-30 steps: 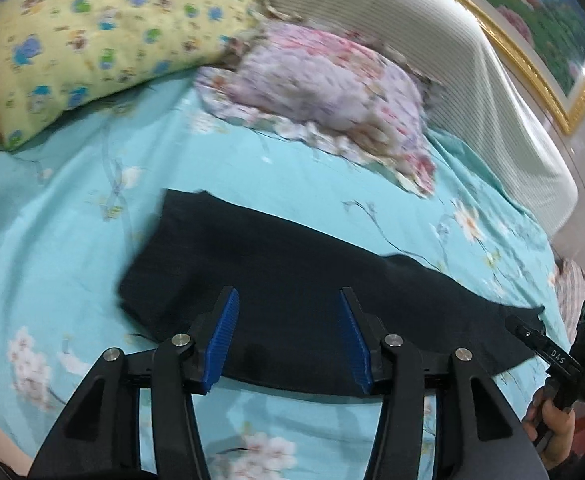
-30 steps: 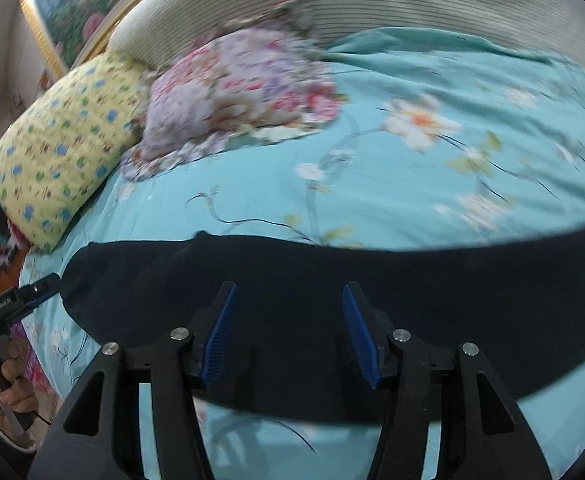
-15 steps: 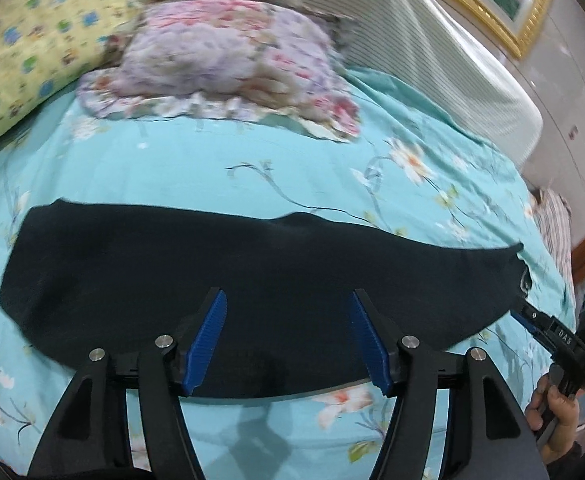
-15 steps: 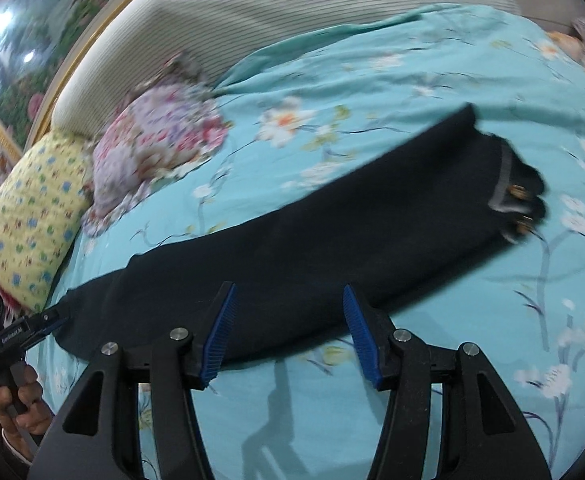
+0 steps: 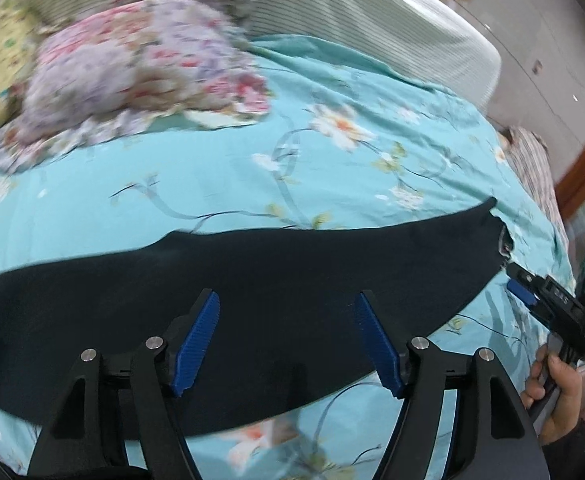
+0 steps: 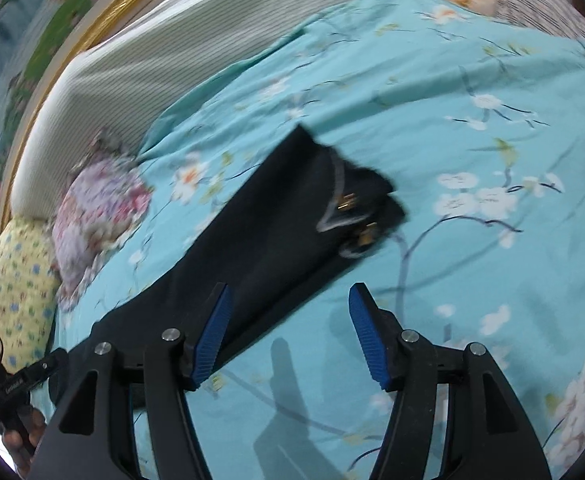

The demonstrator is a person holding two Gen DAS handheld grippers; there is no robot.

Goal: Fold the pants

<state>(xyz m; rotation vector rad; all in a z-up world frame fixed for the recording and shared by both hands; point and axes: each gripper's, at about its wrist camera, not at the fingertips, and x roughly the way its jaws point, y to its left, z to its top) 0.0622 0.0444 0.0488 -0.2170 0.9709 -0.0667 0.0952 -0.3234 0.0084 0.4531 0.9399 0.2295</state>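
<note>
Dark navy pants (image 5: 252,292) lie folded lengthwise in a long strip across the turquoise floral bedsheet (image 5: 332,168). In the right wrist view the pants (image 6: 276,236) run diagonally, waistband with metal clasps (image 6: 352,208) at the far right end. My left gripper (image 5: 288,336) is open and empty, above the middle of the pants. My right gripper (image 6: 288,332) is open and empty, above the pants' near edge, short of the waistband. The right gripper also shows in the left wrist view (image 5: 548,300), beside the waist end. The left gripper shows in the right wrist view (image 6: 20,380).
A floral pillow (image 5: 132,76) and a yellow flowered pillow (image 6: 16,292) lie at the head of the bed. A striped white headboard (image 5: 372,20) stands behind them. A framed picture (image 6: 52,40) hangs above. Striped cloth (image 5: 532,168) lies at the bed's right edge.
Both cameras have swung right along the pants toward the waist end. The waistband has come into the right wrist view, closer and more central. Both grippers stay open.
</note>
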